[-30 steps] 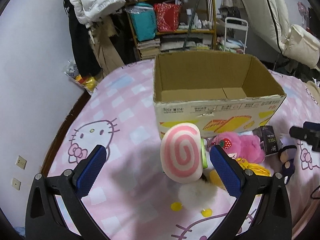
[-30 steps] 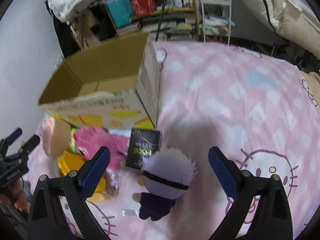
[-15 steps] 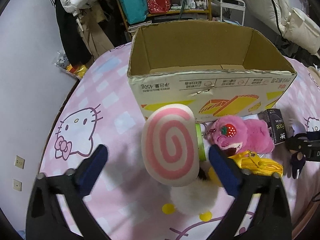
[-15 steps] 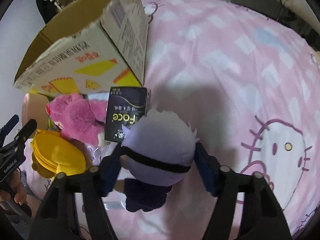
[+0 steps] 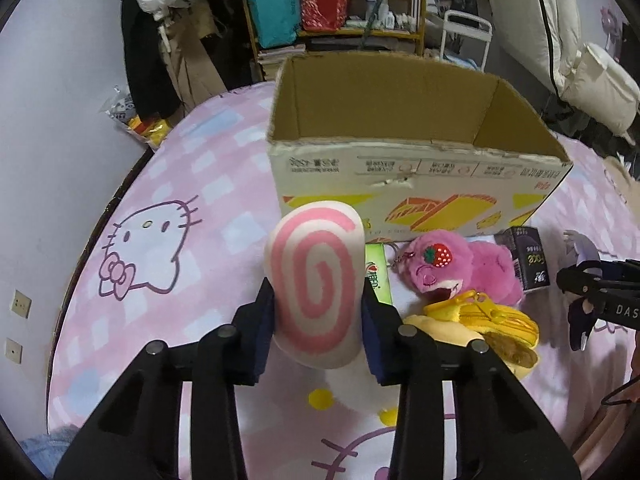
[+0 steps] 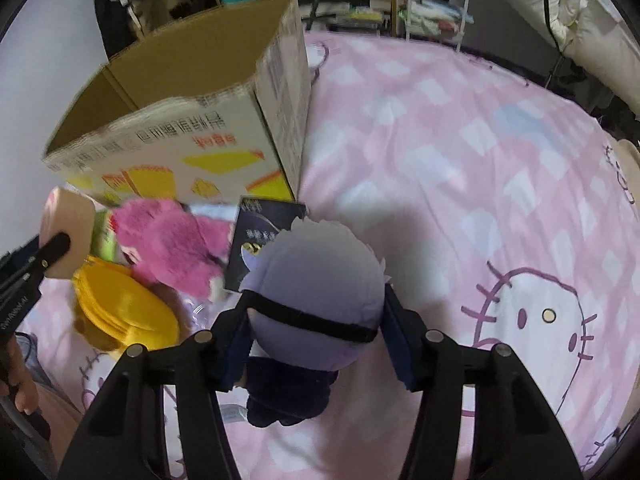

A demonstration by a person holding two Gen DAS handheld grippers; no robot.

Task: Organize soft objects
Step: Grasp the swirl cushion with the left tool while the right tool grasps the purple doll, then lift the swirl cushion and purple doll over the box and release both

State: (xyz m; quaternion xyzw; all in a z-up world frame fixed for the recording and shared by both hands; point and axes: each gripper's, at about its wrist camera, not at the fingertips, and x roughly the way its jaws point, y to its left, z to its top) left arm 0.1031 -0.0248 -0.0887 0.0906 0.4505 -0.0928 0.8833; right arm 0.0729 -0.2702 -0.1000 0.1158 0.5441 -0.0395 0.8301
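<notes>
The left claw (image 5: 319,312) is closed on the swirl cushion (image 5: 316,288), its blue pads pressing the cushion's two flanks while the pink spiral face looks back toward the wrist. The cushion stands upright, with its long axis vertical between the pads, and its lower end looks to be at or just above the bed cover (image 5: 168,184); contact there cannot be confirmed. The right claw (image 6: 316,340) is closed on the lavender-haired doll (image 6: 316,304), gripping the head at both sides below the black band, with the dark body hanging toward the wrist. The cardboard box (image 5: 400,148) lies directly ahead of the left claw and higher than its pads, open side up, the printed near wall facing the claw. From the right claw the same box (image 6: 192,136) lies ahead and to the left, its near corner closest. In my judgement the left claw has the straighter path: up over the near rim, then forward. The pink strawberry plush (image 5: 460,268) and yellow pouch (image 5: 488,320) lie just right of the left claw, ungripped.
</notes>
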